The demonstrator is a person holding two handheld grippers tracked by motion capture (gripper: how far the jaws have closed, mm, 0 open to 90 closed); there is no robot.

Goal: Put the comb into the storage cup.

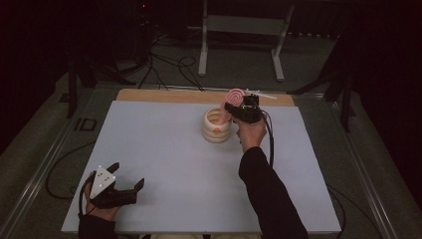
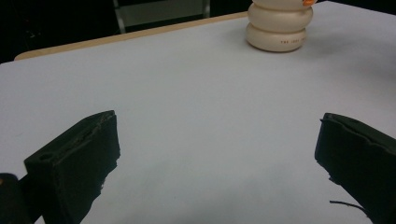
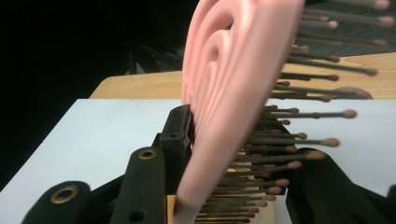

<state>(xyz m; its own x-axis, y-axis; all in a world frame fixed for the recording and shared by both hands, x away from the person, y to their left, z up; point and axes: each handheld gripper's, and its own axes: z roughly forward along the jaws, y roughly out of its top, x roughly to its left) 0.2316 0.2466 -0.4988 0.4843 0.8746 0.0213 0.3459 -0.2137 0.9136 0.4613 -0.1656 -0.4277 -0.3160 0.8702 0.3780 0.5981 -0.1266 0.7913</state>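
- My left claw point(image 1: 130, 175) rests at the near left corner of the mat point(image 1: 164, 149), well apart from the cup point(image 1: 217, 125), with its jaws wide and nothing between them. From there I see the cup point(image 2: 279, 25) far ahead across bare mat. I judge this claw has no part in the step and should stay put.
- My right claw point(image 1: 233, 110) is just beside the cup, on its right, and grips a pink brush point(image 1: 232, 99). Looking along its jaws, one pad presses the smooth back of the brush point(image 3: 233, 93) and the other sits among the bristles point(image 3: 303, 116), so the hold is narrow but soft on that side.
- The brush head stands just above the cup's rim, tilted. The step looks like standing the brush in the cup.
- To do it well, I bring the lower end over the middle of the opening, straighten the tilt and sink slowly, so the bristles do not catch the rim.
- The cup looks light, so a sideways nudge could tip it. I let go only once the brush leans on the inner wall.
- Beyond the cup lies the wooden edge point(image 1: 149, 94) of the table.
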